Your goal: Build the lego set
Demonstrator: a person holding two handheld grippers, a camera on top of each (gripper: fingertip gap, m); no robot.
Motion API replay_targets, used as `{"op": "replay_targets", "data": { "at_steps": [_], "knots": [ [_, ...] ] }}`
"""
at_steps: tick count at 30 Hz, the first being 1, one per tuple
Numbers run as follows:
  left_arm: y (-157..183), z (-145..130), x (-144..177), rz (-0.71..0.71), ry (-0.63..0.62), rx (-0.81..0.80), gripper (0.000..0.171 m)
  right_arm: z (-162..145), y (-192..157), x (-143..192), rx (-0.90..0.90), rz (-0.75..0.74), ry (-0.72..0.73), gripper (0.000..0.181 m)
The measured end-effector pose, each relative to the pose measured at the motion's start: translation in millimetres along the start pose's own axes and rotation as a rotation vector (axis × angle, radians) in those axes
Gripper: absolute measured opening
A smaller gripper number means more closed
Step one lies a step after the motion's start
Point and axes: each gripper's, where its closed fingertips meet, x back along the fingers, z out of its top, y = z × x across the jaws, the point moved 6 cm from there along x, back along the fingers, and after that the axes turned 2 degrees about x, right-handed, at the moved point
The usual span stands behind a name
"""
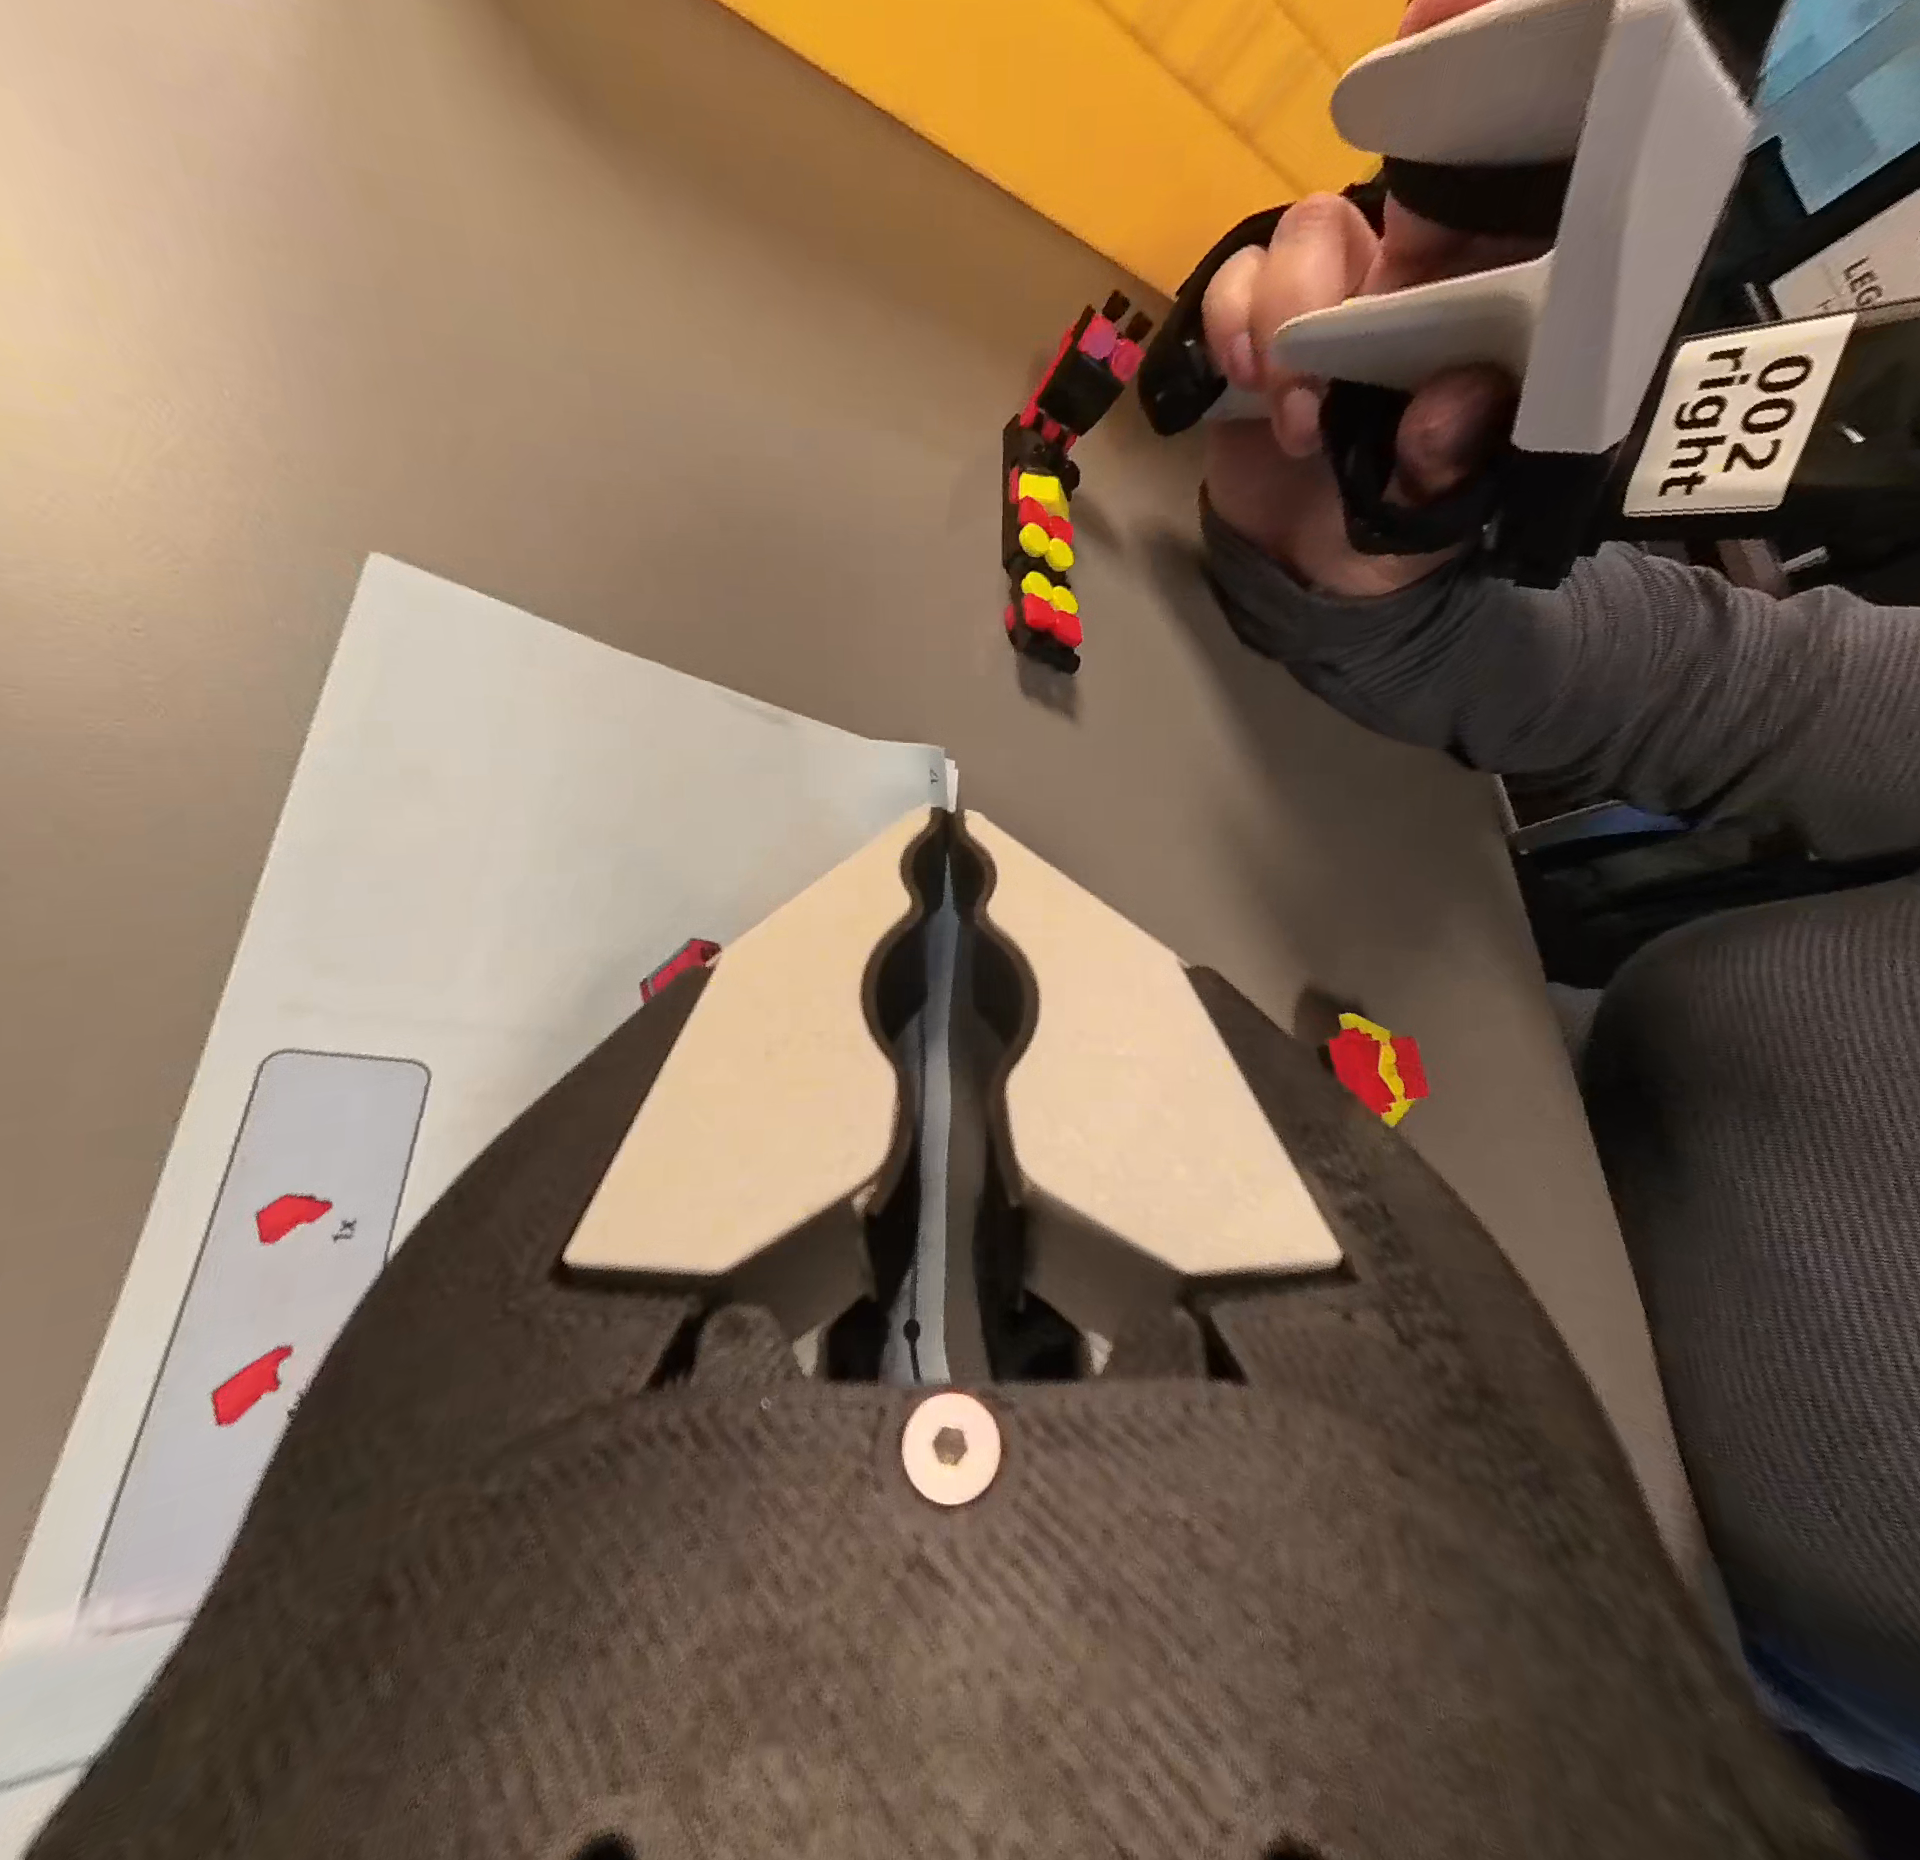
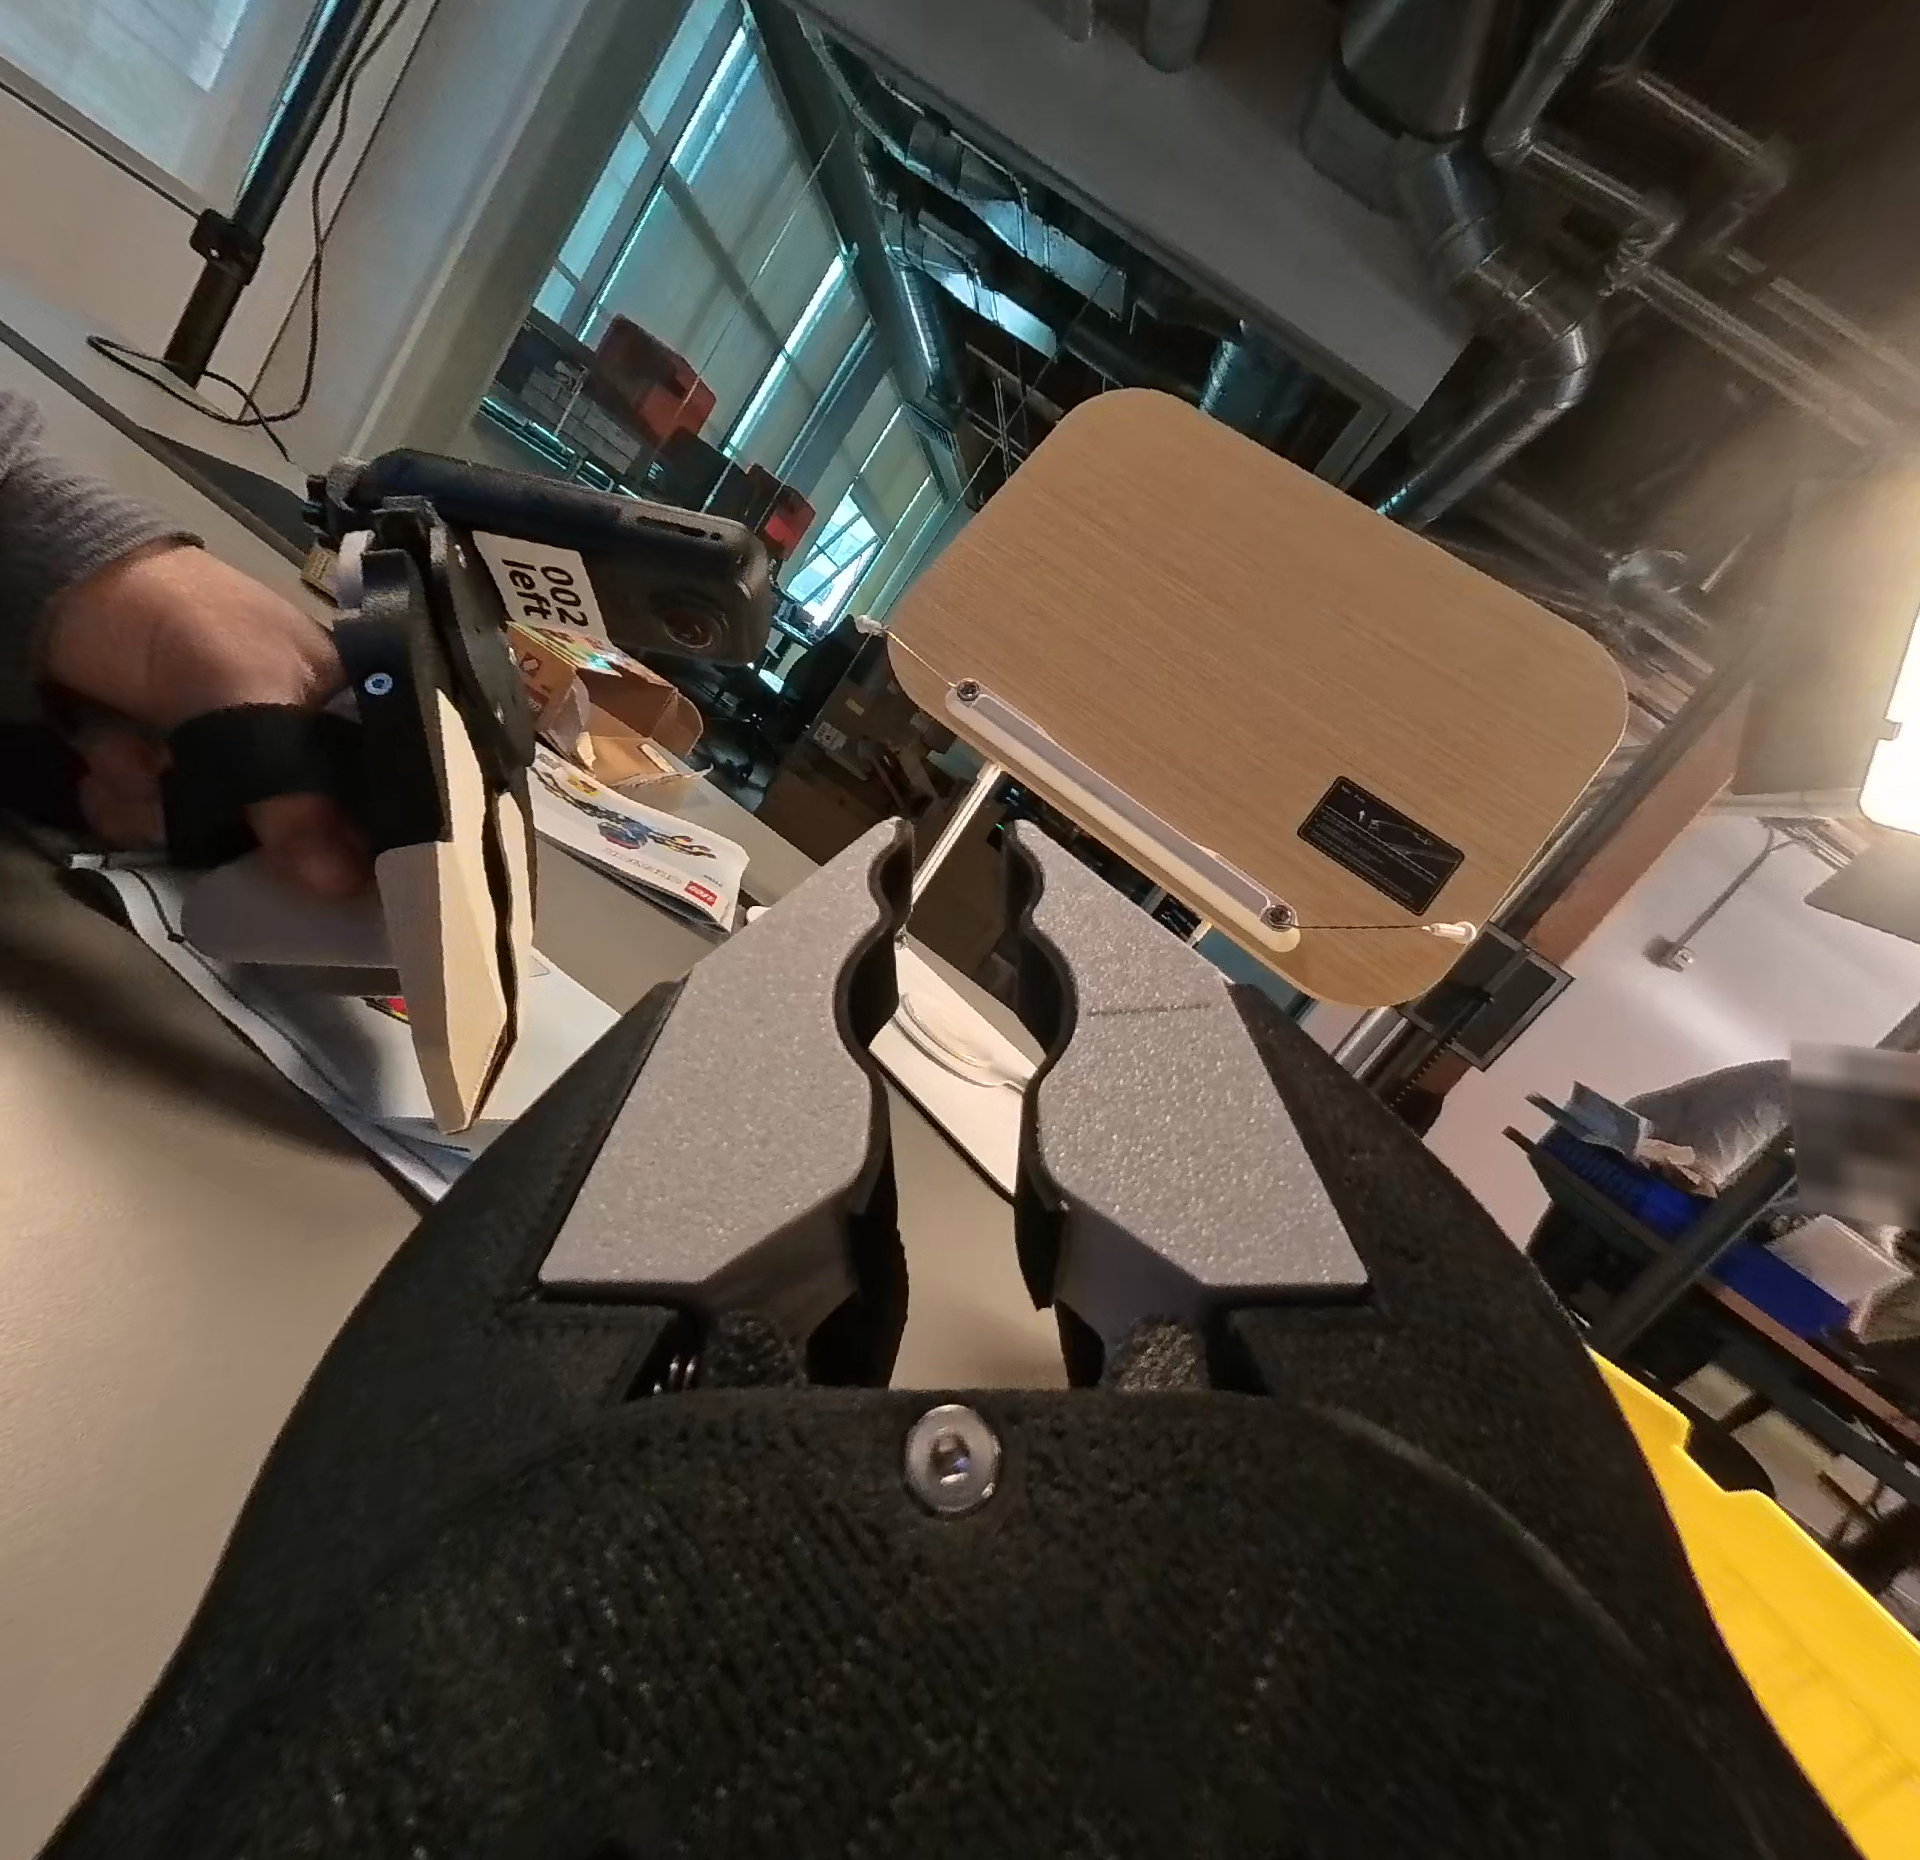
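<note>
The left gripper (image 1: pixel 948 823), jaws closed, pinches a page of the instruction booklet (image 1: pixel 499 875); the model (image 1: pixel 1044 522) lies beyond the booklet; the right gripper (image 2: pixel 958 854), jaws slightly apart and empty, must probably fetch the next brick.

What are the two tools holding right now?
The left tool is shut on the paper booklet, pinching a page at its edge. The right tool is open and holds nothing.
</note>
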Motion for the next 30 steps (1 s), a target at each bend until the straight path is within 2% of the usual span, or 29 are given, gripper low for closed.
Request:
{"op": "replay_targets", "data": {
  "at_steps": [30],
  "knots": [
    [0.4, -0.3, -0.5, -0.008, -0.005, -0.011, 0.000, -0.7, -2.6, -1.0, 0.012, 0.025, -0.004, 0.012]
  ]
}}
